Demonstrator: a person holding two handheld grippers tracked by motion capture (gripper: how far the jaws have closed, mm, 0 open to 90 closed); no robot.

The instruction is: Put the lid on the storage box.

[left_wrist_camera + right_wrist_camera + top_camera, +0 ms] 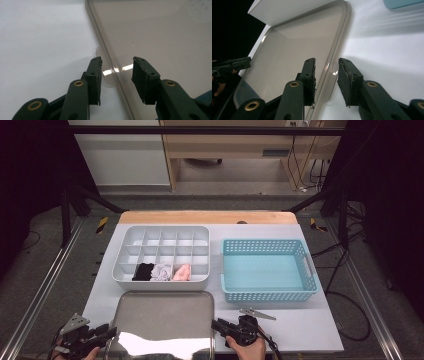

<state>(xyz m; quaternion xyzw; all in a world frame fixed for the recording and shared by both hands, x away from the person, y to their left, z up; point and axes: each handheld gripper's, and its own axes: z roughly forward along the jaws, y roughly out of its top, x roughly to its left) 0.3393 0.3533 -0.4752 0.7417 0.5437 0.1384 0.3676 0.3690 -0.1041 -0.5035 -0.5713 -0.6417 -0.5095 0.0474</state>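
A clear, grey-tinted lid lies flat on the white table at the front. My left gripper is at its left edge. In the left gripper view the open jaws straddle the lid's rim and a small clear tab, pads apart from it. My right gripper is at the lid's right edge. In the right gripper view its jaws stand open on either side of the rim and a tab of the lid. The left gripper's jaws show across the lid.
Behind the lid stands a white compartment box holding a black, a pale grey and a pink rolled cloth in its front row. A light blue basket sits to its right. Bare white table lies right of the lid.
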